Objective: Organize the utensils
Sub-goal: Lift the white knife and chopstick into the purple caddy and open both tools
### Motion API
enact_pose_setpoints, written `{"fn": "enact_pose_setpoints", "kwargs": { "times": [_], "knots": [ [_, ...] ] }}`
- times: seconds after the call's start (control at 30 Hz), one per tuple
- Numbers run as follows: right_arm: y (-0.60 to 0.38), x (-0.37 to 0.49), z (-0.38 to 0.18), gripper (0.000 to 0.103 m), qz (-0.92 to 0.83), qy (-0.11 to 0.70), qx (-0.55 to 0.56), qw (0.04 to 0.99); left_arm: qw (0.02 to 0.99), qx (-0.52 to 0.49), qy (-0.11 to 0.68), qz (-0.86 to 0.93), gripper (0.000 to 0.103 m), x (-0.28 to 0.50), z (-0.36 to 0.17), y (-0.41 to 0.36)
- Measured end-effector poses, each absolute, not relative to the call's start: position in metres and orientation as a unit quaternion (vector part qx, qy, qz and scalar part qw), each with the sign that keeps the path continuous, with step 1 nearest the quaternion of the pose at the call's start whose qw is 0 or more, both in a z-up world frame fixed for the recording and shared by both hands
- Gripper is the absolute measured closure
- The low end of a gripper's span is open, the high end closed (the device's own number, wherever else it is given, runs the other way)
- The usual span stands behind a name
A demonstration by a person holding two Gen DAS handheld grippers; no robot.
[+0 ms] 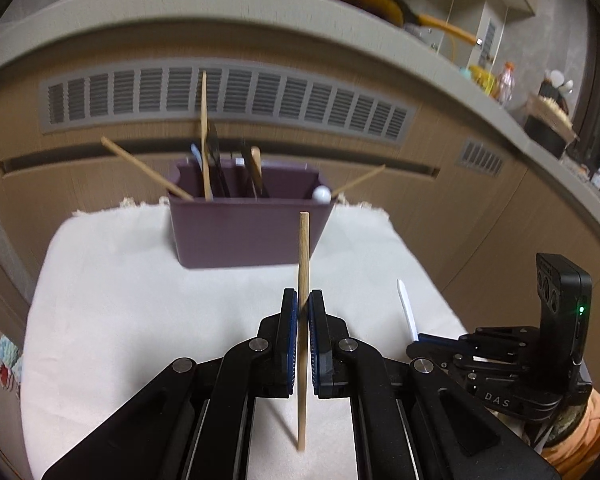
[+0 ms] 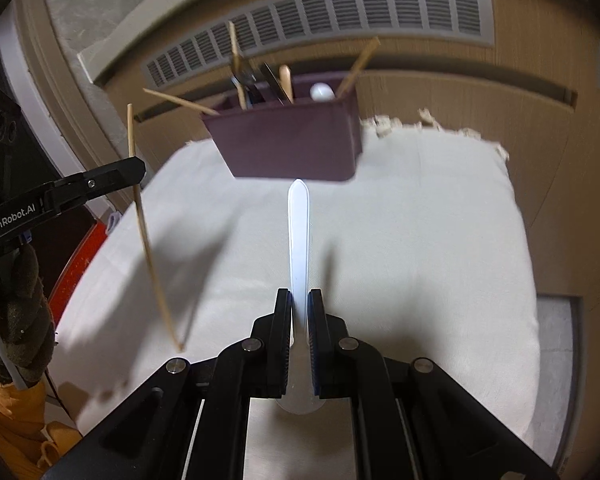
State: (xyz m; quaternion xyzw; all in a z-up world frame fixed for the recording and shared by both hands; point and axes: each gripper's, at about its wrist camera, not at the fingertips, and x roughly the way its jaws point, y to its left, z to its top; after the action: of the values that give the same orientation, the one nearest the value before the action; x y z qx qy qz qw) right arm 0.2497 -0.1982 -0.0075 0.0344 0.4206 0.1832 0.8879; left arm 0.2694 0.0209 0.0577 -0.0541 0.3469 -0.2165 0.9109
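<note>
My left gripper is shut on a wooden chopstick, held upright above the white cloth; it also shows in the right wrist view. My right gripper is shut on a white plastic spoon, handle pointing forward; the spoon's handle also shows in the left wrist view. A purple utensil bin stands ahead at the cloth's far edge, holding chopsticks, dark utensils and a white spoon. In the right wrist view the bin sits just beyond the spoon's tip.
The cloth covers a small table against a wooden wall panel with a grey vent grille. A curved shelf with bottles and clutter runs above right. An orange-red object lies off the table's left edge.
</note>
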Motion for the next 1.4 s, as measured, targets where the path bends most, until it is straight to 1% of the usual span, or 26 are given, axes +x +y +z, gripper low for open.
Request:
{"fn": "enact_pose_setpoints", "kwargs": {
  "times": [0.17,0.3,0.53,0.63,0.77,0.9,1.07,1.23,1.4],
  "knots": [
    [-0.187,0.248,0.021,0.095,0.185,0.388,0.016,0.903,0.925,-0.055,0.299,-0.226,0.097,0.260,0.091,0.024],
    [-0.178,0.247,0.056,0.095,0.186,0.348,-0.004,0.919,0.938,-0.047,0.257,-0.229,0.097,0.255,0.120,0.022],
    [-0.167,0.252,0.138,0.095,0.175,0.248,-0.039,0.952,0.963,-0.023,0.164,-0.211,0.097,0.258,0.190,0.023],
    [-0.167,0.259,0.177,0.095,0.164,0.190,-0.030,0.967,0.971,-0.015,0.135,-0.196,0.097,0.268,0.211,0.022],
    [-0.168,0.278,0.204,0.095,0.164,0.148,-0.011,0.975,0.977,0.001,0.114,-0.181,0.097,0.284,0.227,0.018],
    [-0.165,0.301,0.208,0.095,0.167,0.143,-0.002,0.976,0.980,0.007,0.108,-0.170,0.097,0.308,0.230,0.016],
    [-0.160,0.339,0.191,0.095,0.173,0.151,0.013,0.973,0.977,-0.020,0.122,-0.171,0.097,0.350,0.215,0.022],
    [-0.163,0.377,0.153,0.095,0.172,0.185,0.039,0.967,0.973,-0.040,0.156,-0.165,0.097,0.394,0.175,0.026],
    [-0.162,0.414,0.113,0.095,0.148,0.217,0.032,0.964,0.969,-0.052,0.189,-0.152,0.097,0.427,0.133,0.027]
  ]
}}
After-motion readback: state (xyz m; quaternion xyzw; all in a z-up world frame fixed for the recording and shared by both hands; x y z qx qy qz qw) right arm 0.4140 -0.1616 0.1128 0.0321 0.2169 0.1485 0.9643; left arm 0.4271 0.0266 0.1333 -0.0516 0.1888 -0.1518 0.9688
